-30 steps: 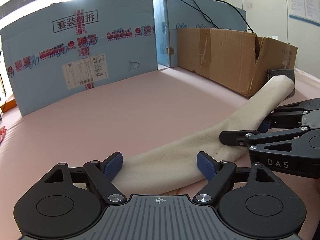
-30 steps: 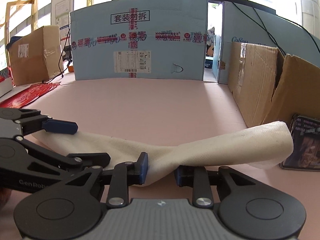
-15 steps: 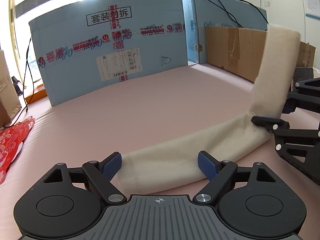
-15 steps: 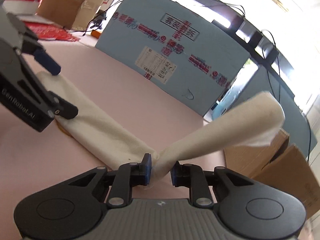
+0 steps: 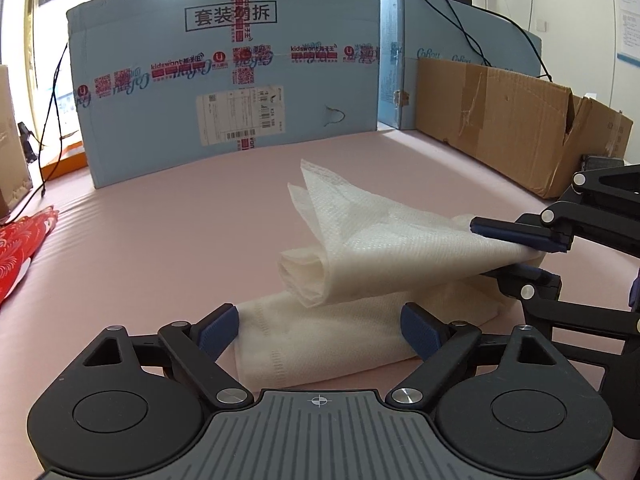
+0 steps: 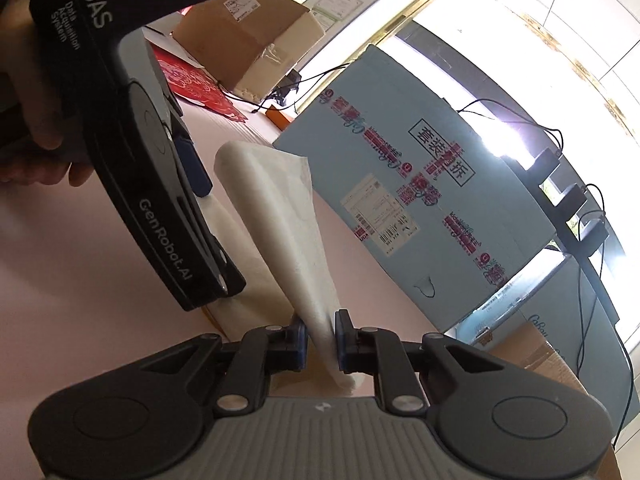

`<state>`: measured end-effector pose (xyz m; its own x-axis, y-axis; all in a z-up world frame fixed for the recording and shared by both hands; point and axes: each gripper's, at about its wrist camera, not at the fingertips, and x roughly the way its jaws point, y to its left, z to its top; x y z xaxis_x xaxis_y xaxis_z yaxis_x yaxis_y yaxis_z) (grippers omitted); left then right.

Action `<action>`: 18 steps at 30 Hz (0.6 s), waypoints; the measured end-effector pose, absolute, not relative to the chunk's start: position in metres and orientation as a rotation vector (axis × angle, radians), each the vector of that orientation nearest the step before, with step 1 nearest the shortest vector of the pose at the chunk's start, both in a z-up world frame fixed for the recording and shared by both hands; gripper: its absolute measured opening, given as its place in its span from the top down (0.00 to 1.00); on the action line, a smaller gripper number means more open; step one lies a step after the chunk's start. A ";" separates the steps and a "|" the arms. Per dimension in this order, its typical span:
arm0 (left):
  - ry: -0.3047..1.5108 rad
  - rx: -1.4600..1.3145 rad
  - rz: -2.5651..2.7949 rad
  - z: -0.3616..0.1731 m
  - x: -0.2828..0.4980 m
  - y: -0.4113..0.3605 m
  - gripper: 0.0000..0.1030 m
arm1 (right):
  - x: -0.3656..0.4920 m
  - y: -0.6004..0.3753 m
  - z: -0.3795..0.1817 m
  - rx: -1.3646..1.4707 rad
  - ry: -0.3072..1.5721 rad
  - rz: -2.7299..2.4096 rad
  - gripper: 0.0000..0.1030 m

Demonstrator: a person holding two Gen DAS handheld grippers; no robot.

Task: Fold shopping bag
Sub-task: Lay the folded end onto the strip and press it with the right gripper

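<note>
On the pink table (image 5: pixel 160 240), the right tool (image 6: pixel 321 340), its jaws just closing, pinches the limp, feather-light white non-woven shopping bag (image 5: pixel 360 280) mid-strip, swinging its free end toward nine o'clock over the part flanked by the spread left tool (image 5: pixel 320 330).

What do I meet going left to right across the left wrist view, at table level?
Red patterned paper → left gripper astride the lower layer of the white shopping bag → bag's raised end → right gripper, pinching it → brown cardboard box.
</note>
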<state>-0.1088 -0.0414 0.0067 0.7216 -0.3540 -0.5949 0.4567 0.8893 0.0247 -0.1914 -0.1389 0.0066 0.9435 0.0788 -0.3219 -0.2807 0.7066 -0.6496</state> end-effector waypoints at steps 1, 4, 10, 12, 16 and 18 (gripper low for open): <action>0.620 0.173 -0.450 0.006 -0.110 -0.041 0.12 | -0.190 -0.137 0.006 -0.766 0.280 0.205 0.85; 0.631 0.158 -0.449 0.005 -0.108 -0.039 0.10 | -0.189 -0.127 0.001 -0.797 0.283 0.248 0.85; 0.626 0.114 -0.450 0.007 -0.109 -0.032 0.08 | -0.190 -0.118 -0.008 -0.834 0.296 0.276 0.86; 0.583 0.086 -0.440 0.014 -0.117 -0.024 0.08 | -0.190 -0.118 -0.008 -0.833 0.300 0.270 0.86; 0.453 0.010 -0.432 0.036 -0.142 -0.004 0.08 | -0.191 -0.116 -0.011 -0.846 0.296 0.266 0.87; 0.398 0.019 -0.408 0.043 -0.147 -0.006 0.08 | -0.192 -0.115 -0.013 -0.857 0.289 0.263 0.87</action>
